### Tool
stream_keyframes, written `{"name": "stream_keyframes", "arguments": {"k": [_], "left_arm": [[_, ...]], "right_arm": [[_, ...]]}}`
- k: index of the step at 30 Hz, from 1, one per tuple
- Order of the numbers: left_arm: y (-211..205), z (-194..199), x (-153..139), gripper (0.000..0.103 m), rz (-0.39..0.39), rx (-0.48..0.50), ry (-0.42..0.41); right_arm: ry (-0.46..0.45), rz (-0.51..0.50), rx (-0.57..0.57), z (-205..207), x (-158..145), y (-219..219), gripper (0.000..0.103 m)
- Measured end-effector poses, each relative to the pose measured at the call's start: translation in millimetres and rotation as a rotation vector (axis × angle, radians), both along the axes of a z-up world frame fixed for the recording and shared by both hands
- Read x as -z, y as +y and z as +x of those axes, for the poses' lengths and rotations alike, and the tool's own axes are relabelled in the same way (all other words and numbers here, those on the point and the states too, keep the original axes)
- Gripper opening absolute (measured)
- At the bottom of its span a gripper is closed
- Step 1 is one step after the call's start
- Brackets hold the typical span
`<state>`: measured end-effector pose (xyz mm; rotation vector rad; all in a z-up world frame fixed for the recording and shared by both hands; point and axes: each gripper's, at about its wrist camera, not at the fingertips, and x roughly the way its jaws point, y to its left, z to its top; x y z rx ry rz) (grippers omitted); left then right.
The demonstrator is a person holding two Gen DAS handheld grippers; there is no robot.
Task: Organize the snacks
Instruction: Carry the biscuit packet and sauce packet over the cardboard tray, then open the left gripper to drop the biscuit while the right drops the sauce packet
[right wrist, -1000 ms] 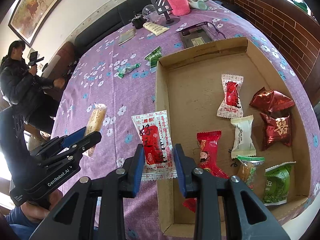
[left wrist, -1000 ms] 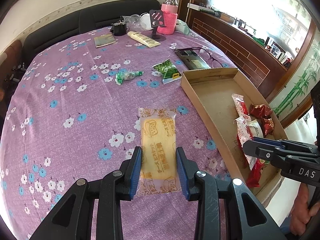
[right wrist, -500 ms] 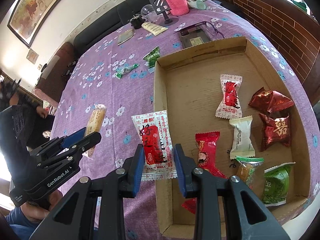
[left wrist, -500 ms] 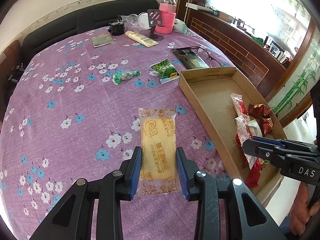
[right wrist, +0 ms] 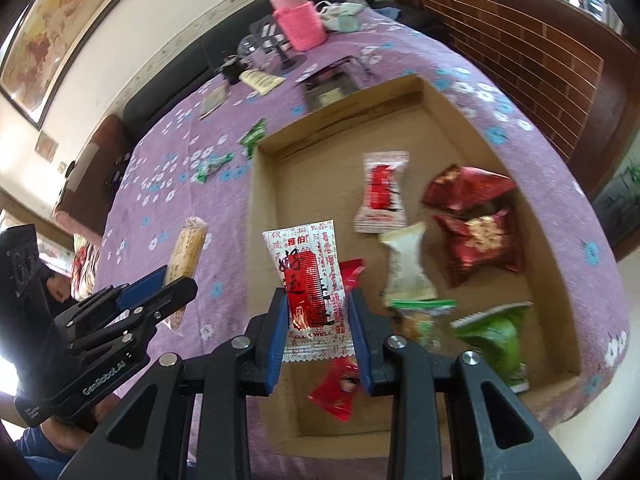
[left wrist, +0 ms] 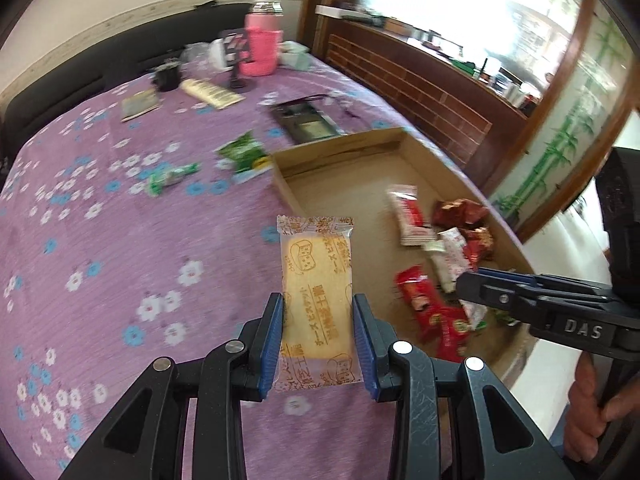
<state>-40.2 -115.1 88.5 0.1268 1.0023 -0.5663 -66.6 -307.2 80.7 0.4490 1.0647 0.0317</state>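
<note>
My left gripper (left wrist: pixel 319 340) is shut on a yellow biscuit packet (left wrist: pixel 317 300), held above the purple cloth just left of the cardboard tray (left wrist: pixel 344 148). My right gripper (right wrist: pixel 319 340) is shut on a white and red snack packet (right wrist: pixel 310 292), hanging over the tray's (right wrist: pixel 344 128) left wall. Several wrapped snacks lie inside the tray, among them a red and white packet (right wrist: pixel 382 194), dark red pouches (right wrist: pixel 476 236) and a green bag (right wrist: pixel 500 336). The left gripper with its biscuit packet (right wrist: pixel 186 252) shows at the left of the right wrist view.
A green packet (left wrist: pixel 244 154) and a green-wrapped candy (left wrist: pixel 172 174) lie on the cloth beyond the tray's corner. At the far end stand a pink bottle (left wrist: pixel 262 40), a phone stand, a dark case (left wrist: pixel 304 120) and a booklet. The table edge runs close behind the tray's right side.
Both grippers have shifted right toward the tray with their packets. The right gripper's packet now hangs over the tray's left wall instead of the cloth. Both views have rolled slightly.
</note>
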Motion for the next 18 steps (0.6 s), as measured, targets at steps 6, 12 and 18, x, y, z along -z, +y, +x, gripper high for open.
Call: {"name": "stream_keyframes", "arguments": {"k": [6,12,18], "left_arm": [[-34,-10,5,0.035,-0.003,0.093,0.015],[-58,-15,12,0.035,0.000,0.148,0.037],[-78,-17,22,0.035,0.012,0.178,0.046]], "right_arm": [[0.019,-0.004,0.052,-13,5,-23,0.029],[0.045,-0.006,0.082,-24,13,-40,0.029],[0.062,-0.017,0.096,-29,17,-53,0.029]]}}
